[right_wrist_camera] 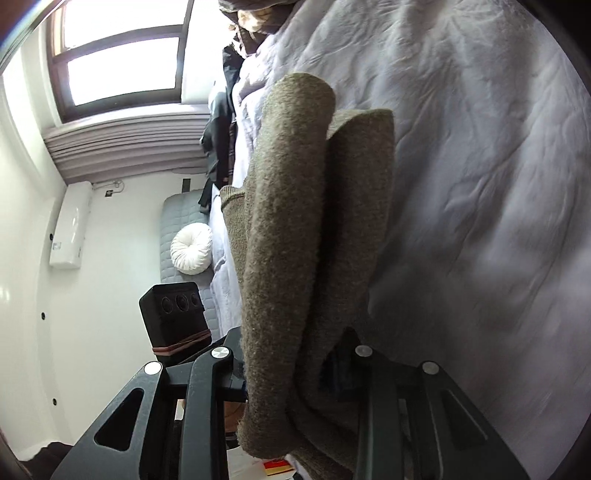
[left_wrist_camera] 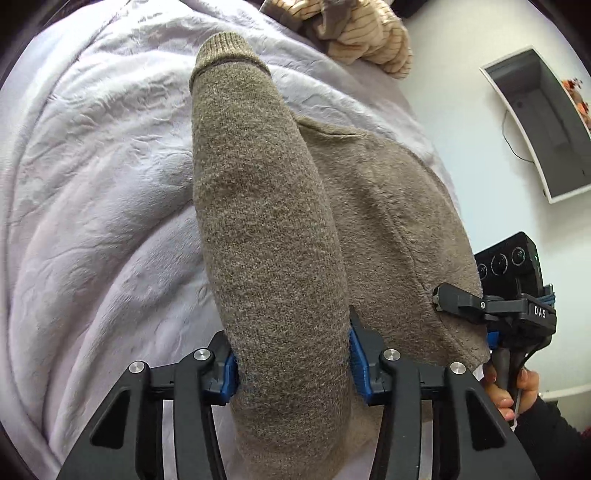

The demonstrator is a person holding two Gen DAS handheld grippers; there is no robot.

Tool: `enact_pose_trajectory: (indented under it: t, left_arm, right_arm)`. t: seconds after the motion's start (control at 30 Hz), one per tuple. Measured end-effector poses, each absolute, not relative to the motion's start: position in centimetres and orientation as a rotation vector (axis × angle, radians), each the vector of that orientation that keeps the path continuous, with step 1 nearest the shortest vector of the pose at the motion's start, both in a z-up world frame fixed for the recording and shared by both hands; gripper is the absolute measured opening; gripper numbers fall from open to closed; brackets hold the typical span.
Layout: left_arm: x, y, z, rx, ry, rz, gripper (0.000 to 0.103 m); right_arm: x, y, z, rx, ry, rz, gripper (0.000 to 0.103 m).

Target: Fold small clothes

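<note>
A brown knit sweater (left_wrist_camera: 388, 229) lies on a white quilted bedcover (left_wrist_camera: 103, 206). My left gripper (left_wrist_camera: 293, 363) is shut on the sweater's sleeve (left_wrist_camera: 255, 206), which stretches away from the jaws with its ribbed cuff at the far end. The right gripper (left_wrist_camera: 495, 317) shows at the sweater's right edge in the left wrist view. In the right wrist view my right gripper (right_wrist_camera: 295, 373) is shut on bunched folds of the sweater (right_wrist_camera: 295, 236), held beside the bedcover (right_wrist_camera: 480, 184). Its fingertips are hidden by the cloth.
A striped beige garment (left_wrist_camera: 369, 33) lies at the bed's far end. A dark wall niche (left_wrist_camera: 539, 122) is on the right. The right wrist view shows a window (right_wrist_camera: 122, 55), a round white cushion (right_wrist_camera: 192, 249), dark clothes (right_wrist_camera: 221, 133) and the left gripper's camera (right_wrist_camera: 173, 317).
</note>
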State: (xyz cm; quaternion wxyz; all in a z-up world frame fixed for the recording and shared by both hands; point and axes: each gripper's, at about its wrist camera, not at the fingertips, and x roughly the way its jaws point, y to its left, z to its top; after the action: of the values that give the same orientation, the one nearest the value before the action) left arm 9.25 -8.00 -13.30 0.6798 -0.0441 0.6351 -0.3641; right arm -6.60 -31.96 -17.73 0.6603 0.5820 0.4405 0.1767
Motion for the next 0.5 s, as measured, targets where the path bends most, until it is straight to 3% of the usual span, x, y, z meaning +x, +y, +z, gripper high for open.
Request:
enact_pose_trajectory:
  t: [0.5]
  left_arm:
    - [2.7,0.9,-10.1,-0.059,1.495,-0.744,0.049]
  right_arm:
    - [-7.9,-26.4,-16.8,1.368,1.06,0.428,0.032]
